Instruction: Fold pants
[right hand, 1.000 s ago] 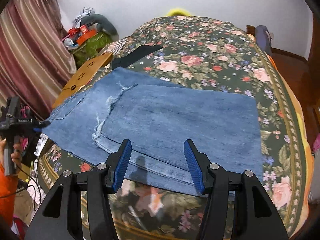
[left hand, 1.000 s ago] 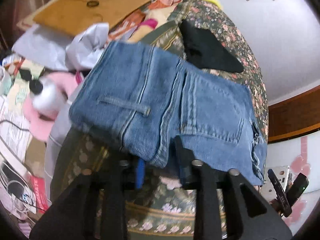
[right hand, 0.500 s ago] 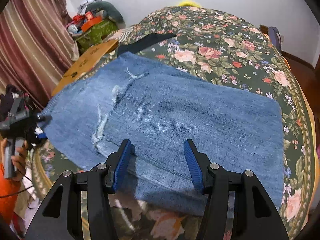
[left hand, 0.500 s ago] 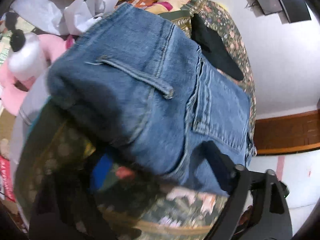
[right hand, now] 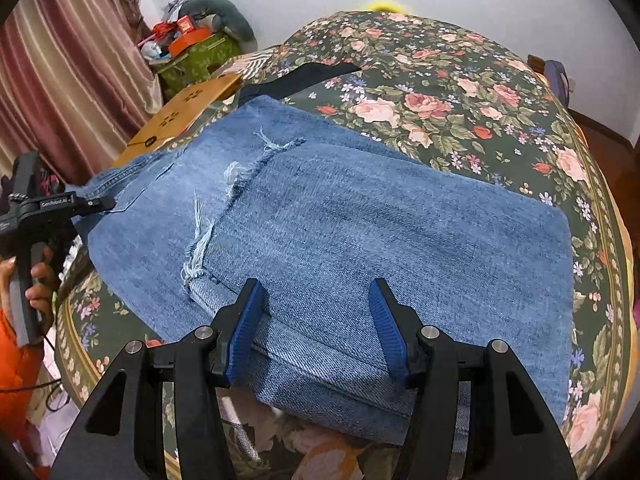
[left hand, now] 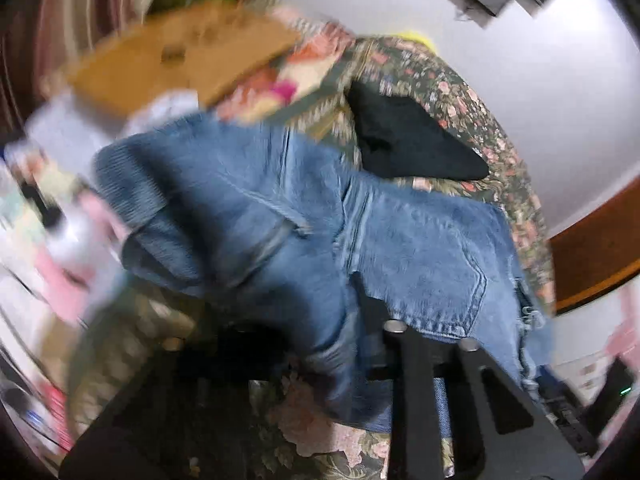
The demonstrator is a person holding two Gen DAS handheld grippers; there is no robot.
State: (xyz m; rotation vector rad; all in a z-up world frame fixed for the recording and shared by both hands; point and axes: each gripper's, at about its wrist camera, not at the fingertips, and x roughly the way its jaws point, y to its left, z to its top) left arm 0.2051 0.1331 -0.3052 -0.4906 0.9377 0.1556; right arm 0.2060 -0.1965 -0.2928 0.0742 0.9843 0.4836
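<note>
Blue ribbed pads of the right tongs (right hand: pixel 318 330) stand about half open, straddling the near folded edge of the jeans (right hand: pixel 360 232) without pinching it, so that hand holds nothing. The denim lies folded on the floral bedspread (right hand: pixel 460 92), its long axis running across the right wrist view from the waistband end at the left to the folded end at the right, with frayed white threads where the leg hems lie on top. At the waistband end the left tongs (left hand: pixel 352 344) are closing, and the blurred left wrist view shows a bunched fold of denim lifted between the two fingers; whether the pads already press on it cannot be told through the blur. From the right wrist camera the same tool, gripped by a hand (right hand: pixel 38 280) in an orange sleeve (right hand: pixel 12 364), sits at the pocket corner of the jeans. The coming fold appears to turn on that layout: the left hand is the nearer to the waistband end, the right is at the middle of the near long edge, so the waistband would travel along the long axis toward the folded end. A black garment (left hand: pixel 404 140) lies just beyond the jeans, and a brown cardboard sheet (right hand: pixel 188 108) rests at the bed's far left edge.
</note>
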